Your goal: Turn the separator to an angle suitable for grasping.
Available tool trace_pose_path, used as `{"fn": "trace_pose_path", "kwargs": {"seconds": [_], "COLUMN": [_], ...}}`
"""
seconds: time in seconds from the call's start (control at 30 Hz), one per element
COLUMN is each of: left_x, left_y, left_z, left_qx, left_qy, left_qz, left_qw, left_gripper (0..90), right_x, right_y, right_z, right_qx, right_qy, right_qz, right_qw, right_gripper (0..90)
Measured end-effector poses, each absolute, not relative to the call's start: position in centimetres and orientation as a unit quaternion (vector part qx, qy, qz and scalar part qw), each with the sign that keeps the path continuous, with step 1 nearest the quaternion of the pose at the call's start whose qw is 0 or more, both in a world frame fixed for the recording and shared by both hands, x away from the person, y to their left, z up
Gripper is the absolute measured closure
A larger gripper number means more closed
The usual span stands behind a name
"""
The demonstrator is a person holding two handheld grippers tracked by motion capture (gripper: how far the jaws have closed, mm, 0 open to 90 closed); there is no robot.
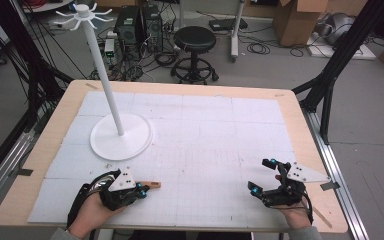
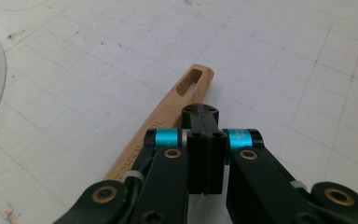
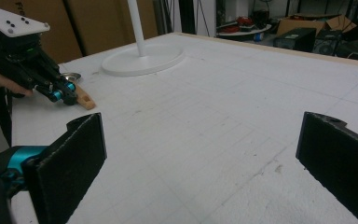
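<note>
Left tongs (image 2: 204,122) squeezed tight beside wooden handle (image 2: 177,109), I'm gripping nothing; handle sliding away maybe. Right tongs (image 1: 263,175) gaping wide, empty.

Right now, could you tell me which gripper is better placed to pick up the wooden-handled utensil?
Left. The left gripper sits shut directly over the wooden handle, beside the white stand. The right gripper is open with nothing between its jaws, far across the table.

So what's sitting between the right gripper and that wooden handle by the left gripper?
Nothing: in the high view, bare white mat separates the right gripper from the wooden handle.
</note>
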State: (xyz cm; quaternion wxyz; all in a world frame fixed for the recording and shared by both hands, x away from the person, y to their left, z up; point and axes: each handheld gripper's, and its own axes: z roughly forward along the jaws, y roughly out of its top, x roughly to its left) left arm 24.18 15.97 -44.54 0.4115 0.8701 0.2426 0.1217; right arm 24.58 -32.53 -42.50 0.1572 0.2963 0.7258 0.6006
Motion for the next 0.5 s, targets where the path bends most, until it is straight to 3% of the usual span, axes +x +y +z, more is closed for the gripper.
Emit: {"fn": "trace_pose_path", "kwargs": {"seconds": [0.5], "left_x": [24.52], "left_y": [15.82], "left_z": [-44.66], "left_qx": [0.868], "left_qy": [0.241], "left_qz": [0.134], "left_qw": [0.412], "left_gripper": [89.9], "right_x": [24.62], "right_y": [-32.57], "right_z": [-42.56], "right_qx": [0.295], "right_qy": [0.727], "right_qz": [0.599], "right_qw": [0.16], "right_gripper": [0.7]}}
